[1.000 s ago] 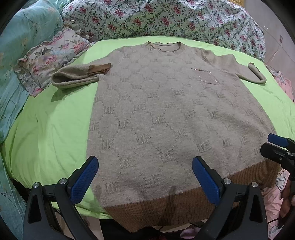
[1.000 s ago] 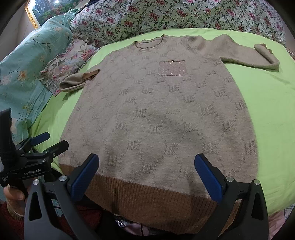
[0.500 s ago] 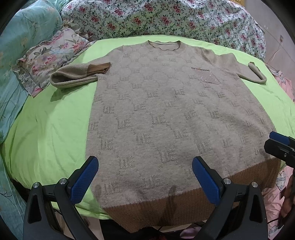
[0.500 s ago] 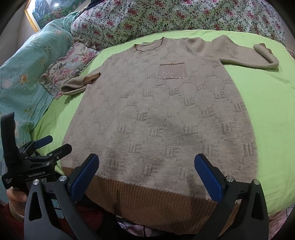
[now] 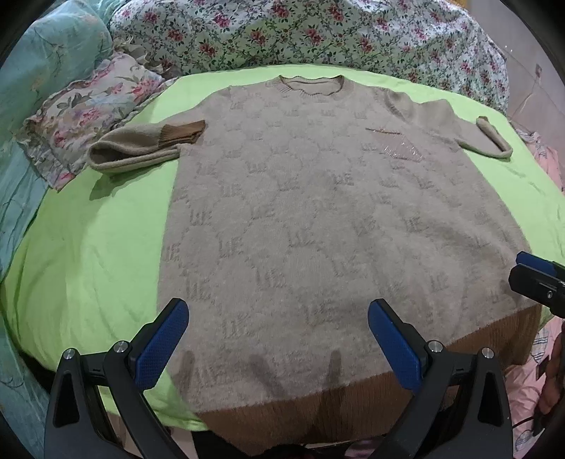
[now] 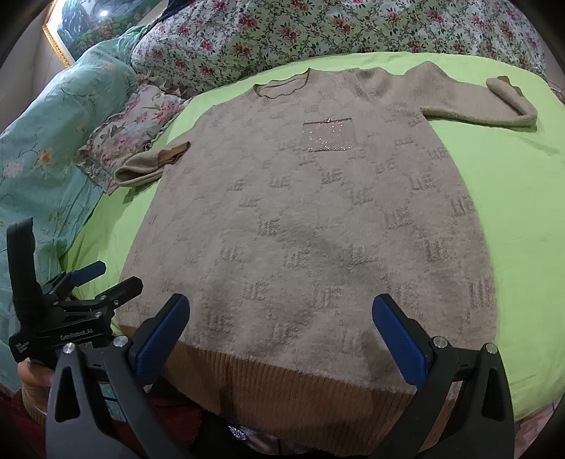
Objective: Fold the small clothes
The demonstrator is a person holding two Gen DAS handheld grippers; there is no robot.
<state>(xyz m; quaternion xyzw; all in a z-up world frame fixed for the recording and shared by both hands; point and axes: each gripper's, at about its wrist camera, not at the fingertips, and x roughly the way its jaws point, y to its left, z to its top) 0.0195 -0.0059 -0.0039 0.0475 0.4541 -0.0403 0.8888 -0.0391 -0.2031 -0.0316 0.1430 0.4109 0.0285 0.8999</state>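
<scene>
While both grippers hang over the near edge of the bed, the sweater [image 5: 317,219] lies flat, front up, on the green sheet [image 5: 91,247], neck toward the far side and brown ribbed hem [image 6: 282,385] draping over the near edge. Left gripper [image 5: 277,339]: jaws wide apart, blue pads above the lower body of the sweater close to the hem, nothing between them. Right gripper [image 6: 280,330]: jaws likewise wide apart, holding nothing, poised over the hem band. In the right wrist view the left gripper appears at the lower left, off the sweater's corner, with part of a hand [image 6: 33,386] below it; its jaws look parted there too. In the left wrist view the right gripper's tip shows at the right edge, just over the sweater's other lower corner. One sleeve [image 5: 141,148] is folded back on itself, its brown cuff touching the side of the sweater body; the other sleeve [image 6: 480,102] stretches outward with its end curled over. Sparkly chest pocket [image 6: 328,134] sits below the neckline. Floral quilt [image 5: 317,31] heaped along the far side; frilled floral pillow [image 5: 84,116] and teal bedding [image 6: 46,148] near the folded sleeve.
</scene>
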